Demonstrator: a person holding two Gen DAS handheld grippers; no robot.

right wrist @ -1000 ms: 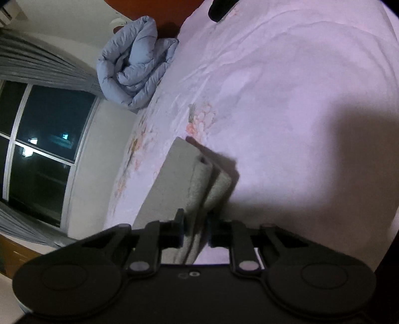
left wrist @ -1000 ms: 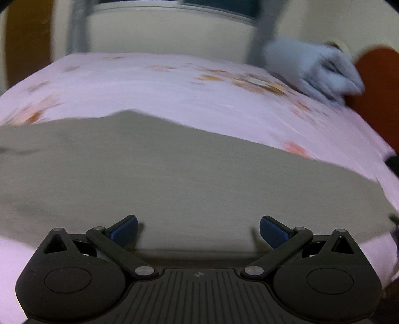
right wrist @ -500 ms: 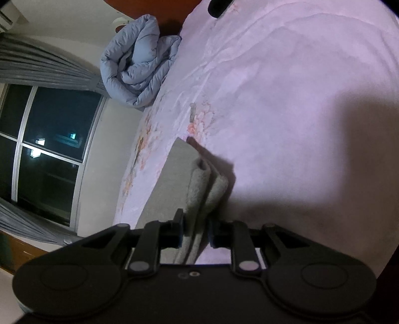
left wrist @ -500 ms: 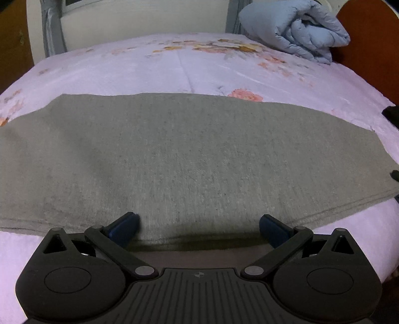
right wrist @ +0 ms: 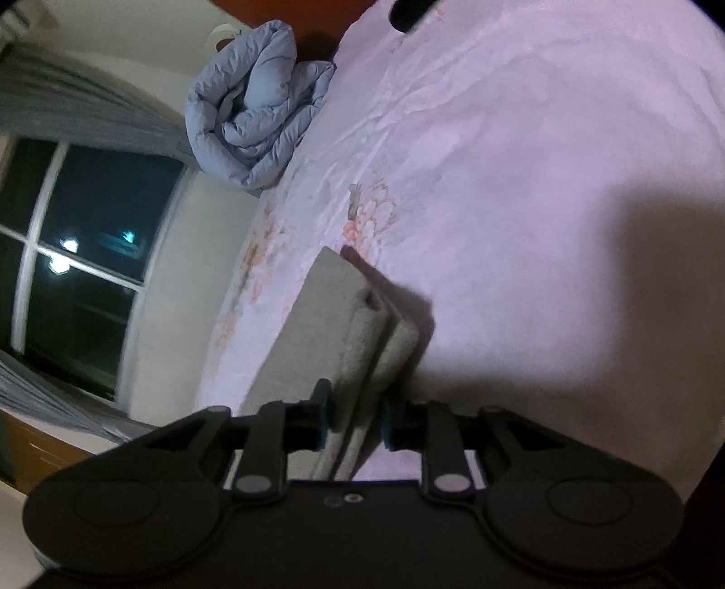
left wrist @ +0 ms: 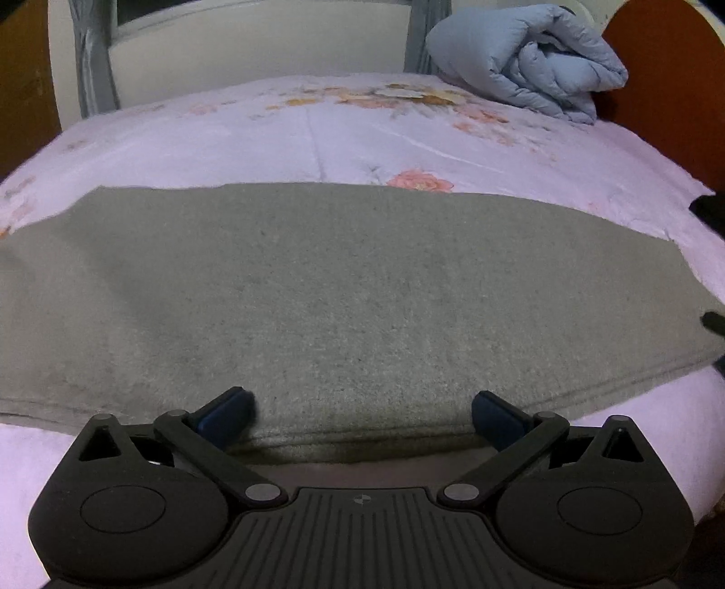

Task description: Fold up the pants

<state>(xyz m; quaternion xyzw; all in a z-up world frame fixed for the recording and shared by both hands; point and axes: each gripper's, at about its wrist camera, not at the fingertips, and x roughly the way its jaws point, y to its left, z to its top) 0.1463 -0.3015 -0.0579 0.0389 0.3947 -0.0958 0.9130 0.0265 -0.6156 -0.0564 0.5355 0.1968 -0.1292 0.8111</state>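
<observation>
Grey-green pants (left wrist: 362, 290) lie flat and folded lengthwise across the pink floral bed (left wrist: 344, 131). My left gripper (left wrist: 362, 414) is open, its blue-padded fingers spread at the near edge of the pants, touching nothing between them. My right gripper (right wrist: 353, 417) is turned on its side and shut on the layered end of the pants (right wrist: 362, 335), which stick out past the fingers and lift slightly off the sheet.
A rolled blue-grey quilt (left wrist: 530, 59) lies at the far right corner by the brown headboard (left wrist: 670, 81); it also shows in the right wrist view (right wrist: 253, 122). A window with grey curtains (right wrist: 81, 235) is behind the bed. A dark object (right wrist: 408, 11) lies on the sheet's far edge.
The left wrist view has swung and steadied, moving in low at the pants' near edge; the quilt moved up and right in view. The right gripper stays clamped on the pants' end, barely moved.
</observation>
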